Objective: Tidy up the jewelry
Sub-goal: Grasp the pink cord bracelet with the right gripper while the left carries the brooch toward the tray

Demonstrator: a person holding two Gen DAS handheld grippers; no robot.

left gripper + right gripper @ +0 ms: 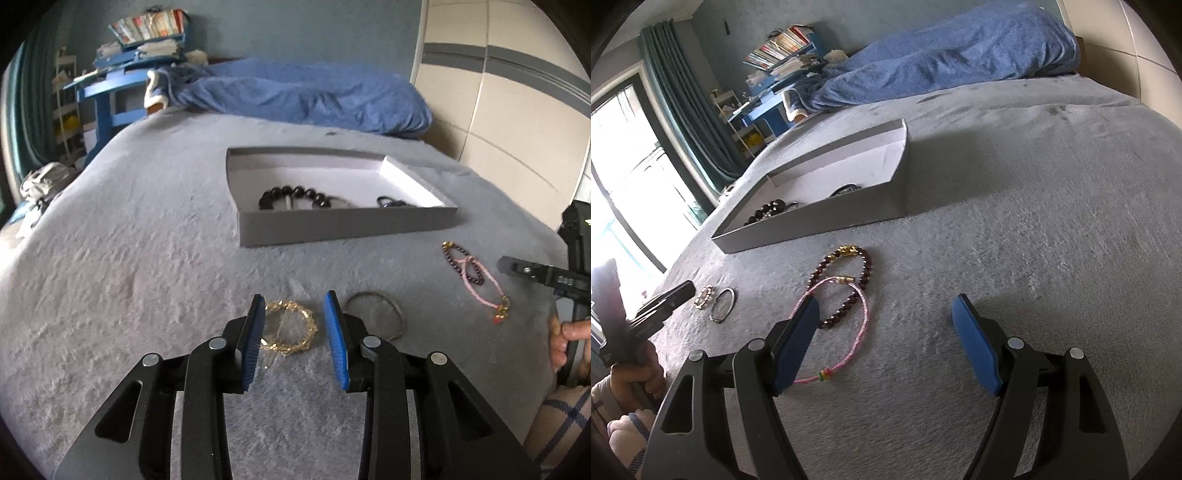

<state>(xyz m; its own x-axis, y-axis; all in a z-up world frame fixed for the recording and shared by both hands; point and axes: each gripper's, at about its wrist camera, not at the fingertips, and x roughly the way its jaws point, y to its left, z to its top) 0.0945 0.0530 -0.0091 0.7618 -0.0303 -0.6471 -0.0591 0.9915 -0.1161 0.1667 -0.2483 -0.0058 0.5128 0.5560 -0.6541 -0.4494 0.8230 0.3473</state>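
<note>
A gold chain bracelet (308, 321) lies on the grey bedspread between the blue pads of my left gripper (294, 298). Its jaws stand apart and do not press on it. Just right of it rests a thin silver bangle (400, 319). A pink cord bracelet (862, 321) crosses a dark red bead bracelet (866, 269) on the bedspread, in front of my right gripper (886, 301). That gripper is wide open and holds nothing; its left pad overlaps the pink cord in the picture. Behind them, a grey box (347, 227) holds a black bead bracelet (295, 192) and a small dark piece (391, 202).
A rumpled blue blanket (314, 96) lies across the head of the bed. A blue shelf unit (110, 85) stacked with books stands past the bed's far left corner. A cream wardrobe (498, 110) lines the right side. A person's hand (569, 332) grips the right tool.
</note>
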